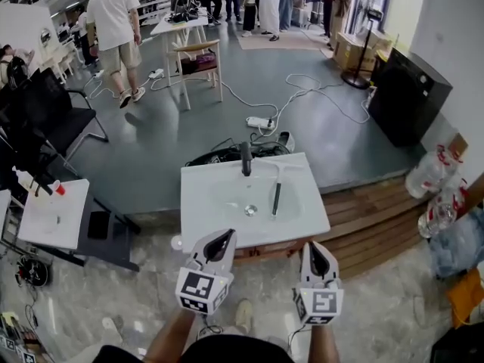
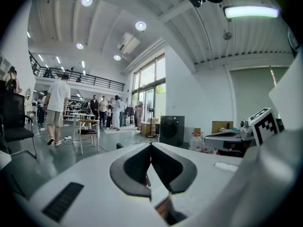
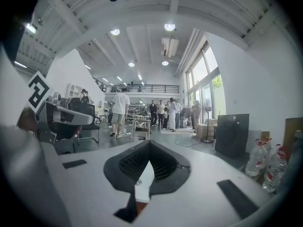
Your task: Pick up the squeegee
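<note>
The squeegee (image 1: 277,197) lies in the white sink basin (image 1: 204,218), right of the drain (image 1: 250,210). Its dark handle points toward me and its pale blade lies at the far end, beside the dark faucet (image 1: 246,158). My left gripper (image 1: 228,234) hovers at the basin's near edge with its jaws together and empty. My right gripper (image 1: 311,246) hangs just short of the near right corner, also shut and empty. In the left gripper view (image 2: 151,144) and the right gripper view (image 3: 149,142) the jaw tips meet. The squeegee shows in neither gripper view.
The basin rests on a wooden platform (image 1: 370,210). A black cabinet (image 1: 408,97) and water bottles (image 1: 431,174) stand to the right. A small white table (image 1: 53,218) and a black chair (image 1: 45,119) are on the left. Cables and a power strip (image 1: 261,122) lie beyond. People stand farther back.
</note>
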Available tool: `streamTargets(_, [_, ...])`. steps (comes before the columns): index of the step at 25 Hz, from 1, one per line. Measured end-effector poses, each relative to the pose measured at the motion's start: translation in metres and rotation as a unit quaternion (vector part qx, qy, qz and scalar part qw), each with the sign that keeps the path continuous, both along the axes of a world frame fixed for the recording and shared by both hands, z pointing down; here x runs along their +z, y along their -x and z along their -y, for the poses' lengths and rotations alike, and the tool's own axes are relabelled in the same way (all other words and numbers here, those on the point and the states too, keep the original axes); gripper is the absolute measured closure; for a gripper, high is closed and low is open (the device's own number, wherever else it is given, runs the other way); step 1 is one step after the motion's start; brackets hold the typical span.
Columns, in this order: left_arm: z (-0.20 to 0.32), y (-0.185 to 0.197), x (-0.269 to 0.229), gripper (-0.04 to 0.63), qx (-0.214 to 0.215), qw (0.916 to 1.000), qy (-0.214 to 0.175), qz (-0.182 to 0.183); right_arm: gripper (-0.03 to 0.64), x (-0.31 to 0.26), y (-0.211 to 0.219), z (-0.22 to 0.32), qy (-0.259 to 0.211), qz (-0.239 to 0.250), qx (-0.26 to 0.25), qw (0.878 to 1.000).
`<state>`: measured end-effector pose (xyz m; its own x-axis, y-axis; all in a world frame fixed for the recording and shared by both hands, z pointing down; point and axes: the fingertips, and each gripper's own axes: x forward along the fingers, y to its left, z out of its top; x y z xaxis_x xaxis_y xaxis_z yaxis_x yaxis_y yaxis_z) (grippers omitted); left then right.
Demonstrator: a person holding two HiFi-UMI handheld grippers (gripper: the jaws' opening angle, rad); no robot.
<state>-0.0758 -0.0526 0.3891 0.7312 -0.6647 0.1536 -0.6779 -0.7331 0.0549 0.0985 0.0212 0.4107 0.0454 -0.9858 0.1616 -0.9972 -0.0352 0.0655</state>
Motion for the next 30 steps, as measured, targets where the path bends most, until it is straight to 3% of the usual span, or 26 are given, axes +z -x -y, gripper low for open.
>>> streamTargets(18, [0.1,-0.01,0.022,0.592,-0.019,0.9997,0.012,0.006,0.618,0.029,-0.016,0.109,0.014,0.01,-0.015,1.0])
streamTargets(30, [0.174,-0.039,0.075,0.592,-0.054,0.9966,0.058,0.025,0.618,0.088,-0.048,0.195,0.06,0.036,-0.039,0.997])
